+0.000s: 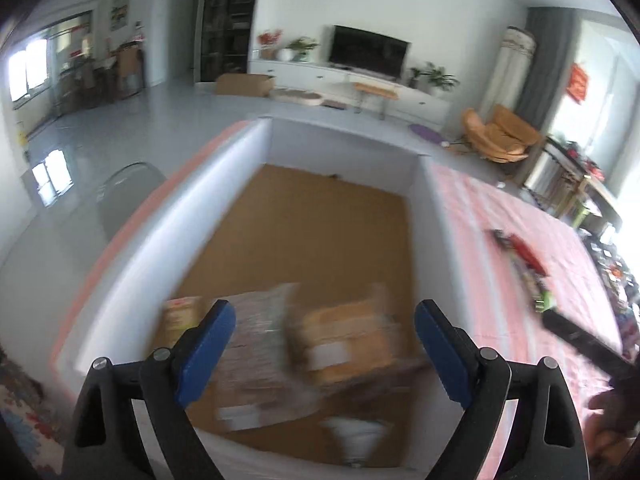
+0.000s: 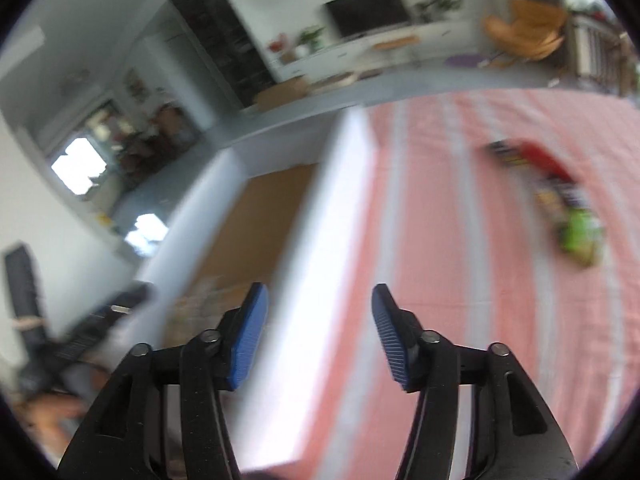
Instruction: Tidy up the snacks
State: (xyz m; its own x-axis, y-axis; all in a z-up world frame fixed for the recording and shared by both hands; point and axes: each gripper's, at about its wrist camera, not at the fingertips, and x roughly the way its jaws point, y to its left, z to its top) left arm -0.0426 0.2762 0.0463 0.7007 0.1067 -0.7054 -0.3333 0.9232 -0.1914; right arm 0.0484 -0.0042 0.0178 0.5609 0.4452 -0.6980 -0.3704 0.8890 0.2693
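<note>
Snacks (image 1: 280, 356) in box (image 1: 192, 216), below left tool (image 1: 325, 344)

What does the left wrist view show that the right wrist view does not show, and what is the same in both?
Only the left wrist view shows the blurred snack packets lying on the box's brown floor. Only the right wrist view looks straight along the white box wall, which runs between its open blue fingers. Both views share the box, the pink tablecloth and the row of snacks on it.

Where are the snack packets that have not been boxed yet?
In both wrist views the loose snack packets lie in a row on the pink tablecloth, right of the white box.
</note>
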